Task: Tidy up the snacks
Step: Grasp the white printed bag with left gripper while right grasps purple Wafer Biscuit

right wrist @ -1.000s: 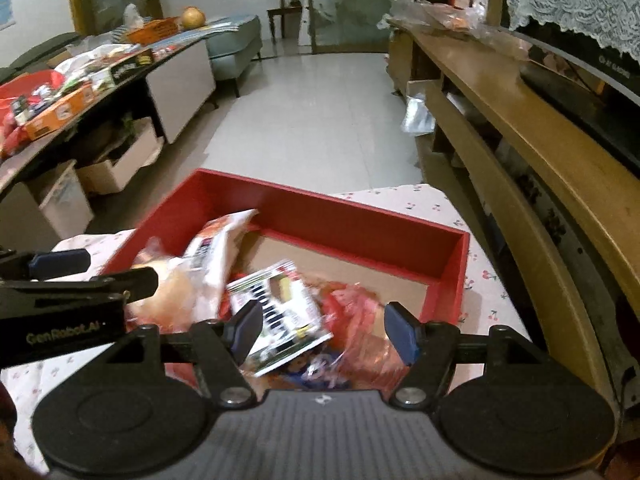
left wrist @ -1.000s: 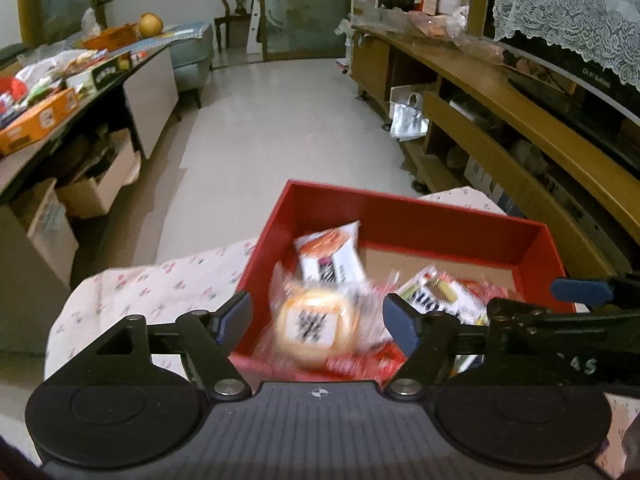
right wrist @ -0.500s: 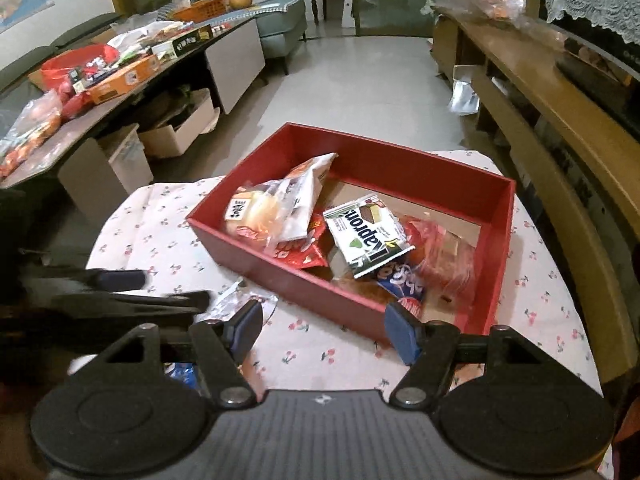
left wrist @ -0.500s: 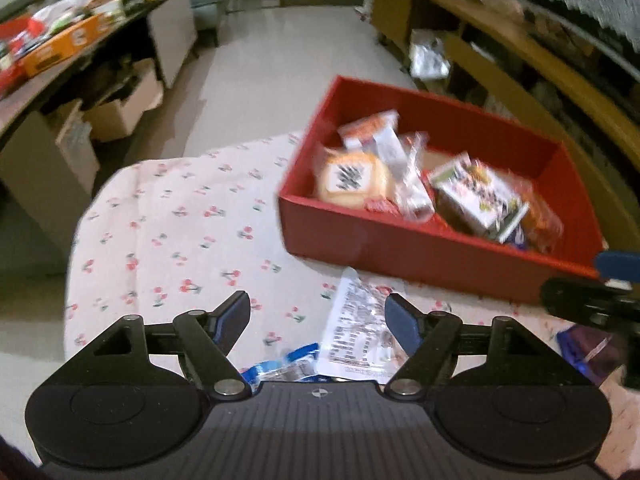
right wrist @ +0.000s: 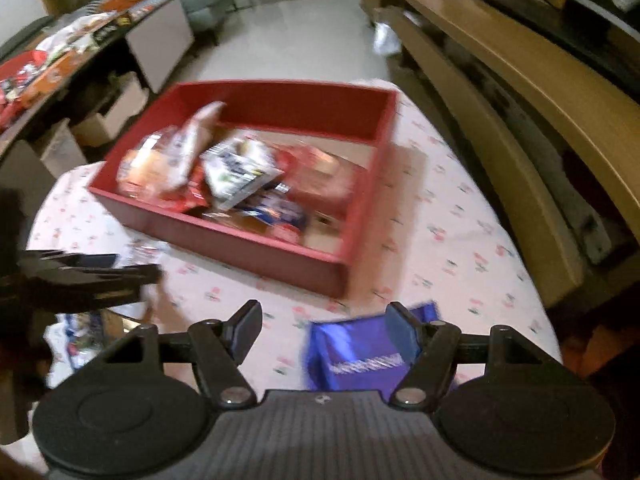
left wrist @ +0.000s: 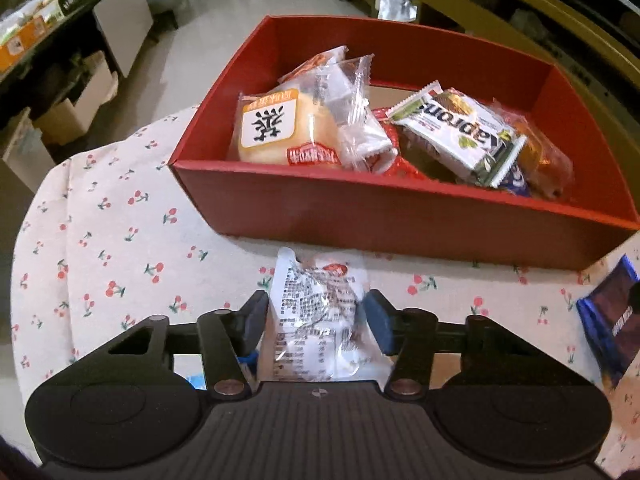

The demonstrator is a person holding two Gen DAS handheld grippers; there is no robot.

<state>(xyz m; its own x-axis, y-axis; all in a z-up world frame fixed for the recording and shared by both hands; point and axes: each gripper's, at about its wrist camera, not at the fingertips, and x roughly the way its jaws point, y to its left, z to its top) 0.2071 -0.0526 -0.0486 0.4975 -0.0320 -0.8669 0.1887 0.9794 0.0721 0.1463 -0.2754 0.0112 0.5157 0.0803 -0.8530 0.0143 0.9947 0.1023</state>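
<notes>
**Spotter:** What's changed since half a second back?

**Me:** My left claw has come down and forward: the white printed packet that lay ahead of it now sits between its fingers. My right claw has swung over the blue packet, which was not in its view before.

**Spotter:** Are they gripping?

**Me:** Left fingers stand on either side of the white packet, close to its edges. I can't tell whether they are already pressing it. The right claw is apart, its right finger over the blue packet's far corner; that view is blurred, so contact is uncertain.

**Spotter:** How far along are we?

**Me:** Mostly done, I judge. Just ahead of the left claw the red box already holds a bun, a clear wrapper, a green-and-white wafer pack and some orange and red packets. Still out on the cherry-print surface: the white packet, the blue one, and something blue-and-white under the left claw's left finger.

**Spotter:** Pose?

**Me:** Both claws low, pointing toward the box, left claw visible off my right claw's left side.
</notes>
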